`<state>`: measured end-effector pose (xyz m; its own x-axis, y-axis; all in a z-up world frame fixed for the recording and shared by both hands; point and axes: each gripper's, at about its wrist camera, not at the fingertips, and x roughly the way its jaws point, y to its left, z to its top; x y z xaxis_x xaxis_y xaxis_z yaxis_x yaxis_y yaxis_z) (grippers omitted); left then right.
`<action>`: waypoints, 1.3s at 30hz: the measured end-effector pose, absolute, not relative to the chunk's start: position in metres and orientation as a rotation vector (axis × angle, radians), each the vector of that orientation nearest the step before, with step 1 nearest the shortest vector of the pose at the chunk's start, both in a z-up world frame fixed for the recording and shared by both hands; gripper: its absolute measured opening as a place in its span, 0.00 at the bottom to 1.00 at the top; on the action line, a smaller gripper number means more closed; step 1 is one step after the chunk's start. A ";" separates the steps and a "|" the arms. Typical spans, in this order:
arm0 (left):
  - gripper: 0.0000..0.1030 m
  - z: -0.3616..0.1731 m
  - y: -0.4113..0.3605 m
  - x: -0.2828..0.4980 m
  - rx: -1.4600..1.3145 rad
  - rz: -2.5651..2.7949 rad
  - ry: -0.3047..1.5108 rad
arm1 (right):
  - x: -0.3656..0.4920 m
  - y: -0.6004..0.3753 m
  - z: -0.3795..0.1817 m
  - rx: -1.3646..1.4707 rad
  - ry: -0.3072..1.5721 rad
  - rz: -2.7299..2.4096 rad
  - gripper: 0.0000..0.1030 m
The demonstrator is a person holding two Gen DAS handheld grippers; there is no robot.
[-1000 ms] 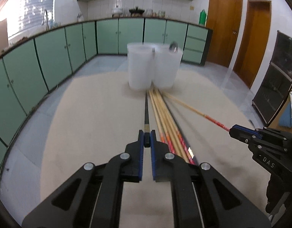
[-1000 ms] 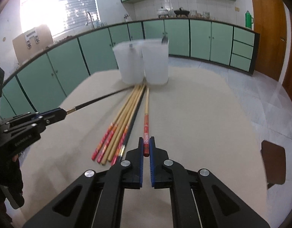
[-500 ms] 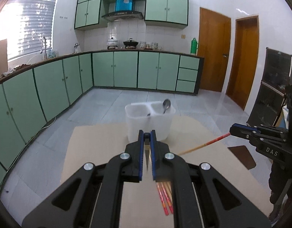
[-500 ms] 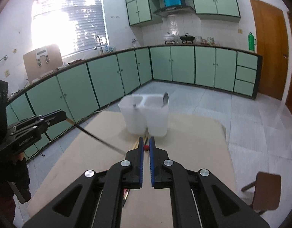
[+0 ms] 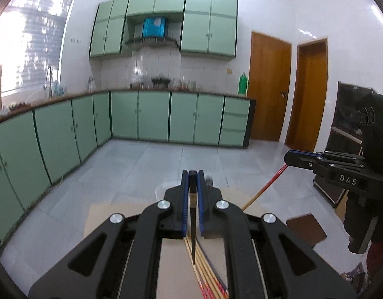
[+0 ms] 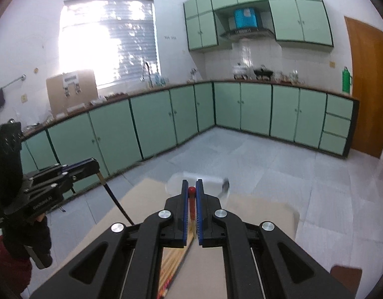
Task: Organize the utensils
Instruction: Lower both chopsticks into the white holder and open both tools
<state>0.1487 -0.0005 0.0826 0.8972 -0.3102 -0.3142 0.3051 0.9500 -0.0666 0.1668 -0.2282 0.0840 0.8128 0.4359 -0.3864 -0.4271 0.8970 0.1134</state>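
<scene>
container (image 6: 211,178): white, far on bench (image 6: 261,214), mostly hidden behind tongs; spoon (image 6: 225,183) inside
left tongs (image 5: 192,174): clamped on black chopstick (image 5: 193,224)
right tongs (image 6: 191,183): clamped on red-tipped chopstick (image 6: 191,206)

Ahead of both grippers, the middle of each frame is open air above the grey floor (image 5: 166,159). The white container (image 6: 204,182) stands just under the fingertips at lower centre. Loose chopsticks (image 5: 206,274) lie on the table (image 6: 261,209) at the bottom, below the 2 grippers.
</scene>
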 end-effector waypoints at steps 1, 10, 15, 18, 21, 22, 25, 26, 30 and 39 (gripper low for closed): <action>0.06 0.091 -0.001 0.151 -0.012 -0.315 0.302 | 0.171 -0.229 0.096 0.019 0.395 0.463 0.05; 0.06 0.139 -0.031 0.217 0.031 -0.288 0.151 | 0.232 -0.218 0.118 -0.003 0.375 0.419 0.05; 0.06 0.108 -0.042 0.268 0.038 -0.254 0.214 | 0.271 -0.210 0.088 -0.004 0.450 0.399 0.05; 0.06 0.086 -0.043 0.290 0.021 -0.252 0.253 | 0.285 -0.204 0.069 -0.021 0.487 0.390 0.05; 0.06 0.067 -0.040 0.307 0.006 -0.249 0.303 | 0.295 -0.197 0.055 -0.031 0.518 0.389 0.05; 0.06 0.062 -0.041 0.312 0.007 -0.247 0.321 | 0.299 -0.195 0.050 -0.036 0.529 0.386 0.05; 0.06 0.051 -0.037 0.317 0.014 -0.250 0.353 | 0.307 -0.193 0.041 -0.037 0.556 0.382 0.06; 0.06 0.048 -0.036 0.319 0.014 -0.251 0.363 | 0.310 -0.193 0.037 -0.032 0.568 0.384 0.06; 0.09 0.042 -0.029 0.312 0.009 -0.245 0.375 | 0.315 -0.197 0.032 -0.012 0.581 0.374 0.08; 0.42 0.050 -0.012 0.281 0.013 -0.226 0.353 | 0.288 -0.219 0.040 0.005 0.527 0.310 0.47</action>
